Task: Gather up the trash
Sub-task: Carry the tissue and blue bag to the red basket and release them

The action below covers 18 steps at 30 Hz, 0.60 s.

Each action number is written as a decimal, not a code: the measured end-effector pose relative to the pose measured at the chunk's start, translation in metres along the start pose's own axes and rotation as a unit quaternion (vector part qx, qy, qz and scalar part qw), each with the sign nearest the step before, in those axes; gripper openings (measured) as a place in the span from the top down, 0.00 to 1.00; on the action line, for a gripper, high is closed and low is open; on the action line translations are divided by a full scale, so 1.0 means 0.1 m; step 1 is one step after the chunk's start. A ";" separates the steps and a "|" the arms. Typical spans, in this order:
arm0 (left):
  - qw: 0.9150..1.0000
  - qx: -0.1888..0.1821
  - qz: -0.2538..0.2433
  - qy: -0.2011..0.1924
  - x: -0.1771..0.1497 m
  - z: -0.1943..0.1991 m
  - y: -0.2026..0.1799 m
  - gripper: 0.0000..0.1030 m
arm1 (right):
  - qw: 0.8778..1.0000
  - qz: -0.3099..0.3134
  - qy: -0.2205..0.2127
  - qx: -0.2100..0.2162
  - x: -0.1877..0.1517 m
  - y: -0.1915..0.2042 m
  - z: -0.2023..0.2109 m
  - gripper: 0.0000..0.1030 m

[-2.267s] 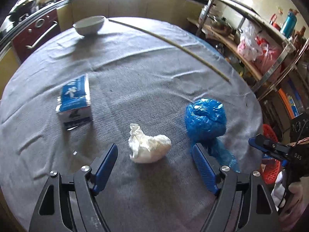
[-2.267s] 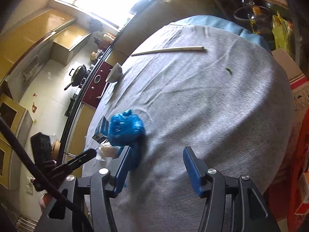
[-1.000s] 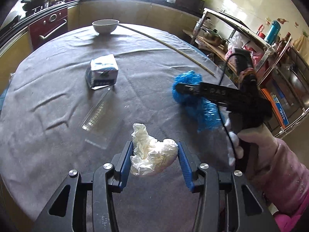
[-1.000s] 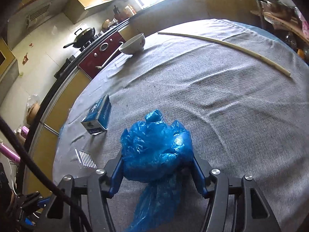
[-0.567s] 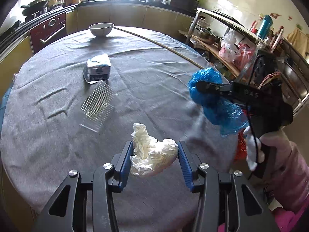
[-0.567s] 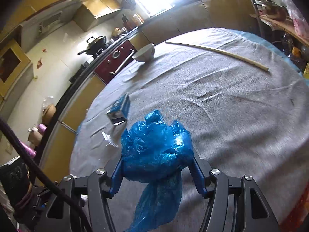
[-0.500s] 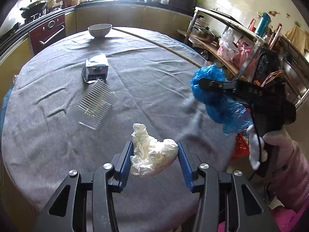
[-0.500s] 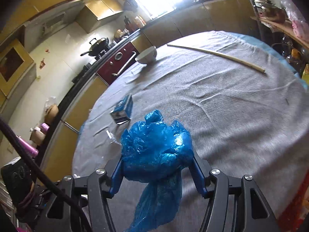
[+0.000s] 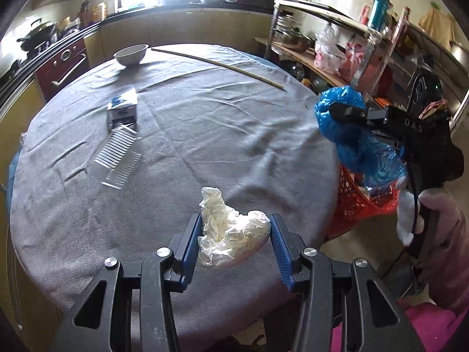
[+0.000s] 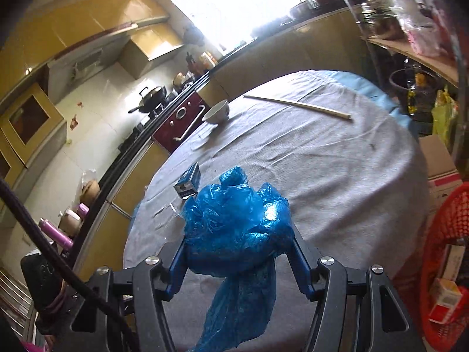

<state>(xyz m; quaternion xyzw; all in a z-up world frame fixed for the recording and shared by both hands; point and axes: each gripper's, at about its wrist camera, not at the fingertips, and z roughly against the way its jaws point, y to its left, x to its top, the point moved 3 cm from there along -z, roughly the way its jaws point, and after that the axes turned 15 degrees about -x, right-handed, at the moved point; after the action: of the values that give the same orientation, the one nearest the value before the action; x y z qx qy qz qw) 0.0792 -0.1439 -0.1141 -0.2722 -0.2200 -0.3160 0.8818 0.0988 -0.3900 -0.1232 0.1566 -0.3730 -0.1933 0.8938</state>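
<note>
My left gripper (image 9: 233, 239) is shut on a crumpled white paper wad (image 9: 230, 234) and holds it above the near edge of the round grey-clothed table (image 9: 205, 129). My right gripper (image 10: 237, 252) is shut on a crumpled blue plastic bag (image 10: 237, 228), whose tail hangs down. In the left wrist view the blue plastic bag (image 9: 351, 135) hangs past the table's right edge, above a red mesh basket (image 9: 360, 202). The red mesh basket (image 10: 445, 252) also shows at the right of the right wrist view, with small boxes in it.
On the table lie a small blue-and-white box (image 9: 123, 111), a clear plastic comb-like piece (image 9: 120, 155), a white bowl (image 9: 130, 54) and a long thin stick (image 9: 217, 64). Metal shelves (image 9: 337, 47) with bags and pots stand to the right. A cardboard box (image 10: 439, 158) sits by the basket.
Both grippers closed on their trash and lifted it off the table. The right gripper carried the blue bag rightward past the table edge to above the red basket. The left gripper pulled back.
</note>
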 end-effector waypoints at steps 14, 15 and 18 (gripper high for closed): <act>0.999 0.006 -0.023 0.034 0.00 -0.22 -0.25 0.53 | 0.999 -0.047 -0.002 0.002 -0.15 -0.50 0.15 0.38; 0.999 0.007 -0.024 0.035 0.00 -0.22 -0.26 0.53 | 0.999 -0.048 -0.003 0.004 -0.15 -0.50 0.14 0.38; 0.999 0.011 -0.035 0.037 0.05 -0.24 -0.32 0.53 | 0.999 -0.049 -0.007 0.013 -0.14 -0.51 0.15 0.38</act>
<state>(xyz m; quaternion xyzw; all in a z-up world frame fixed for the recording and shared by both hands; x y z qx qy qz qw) 0.0658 -0.1818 -0.1186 -0.2427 -0.1999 -0.3541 0.8807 0.0674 -0.4307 -0.1433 0.1850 -0.3737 -0.2336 0.8784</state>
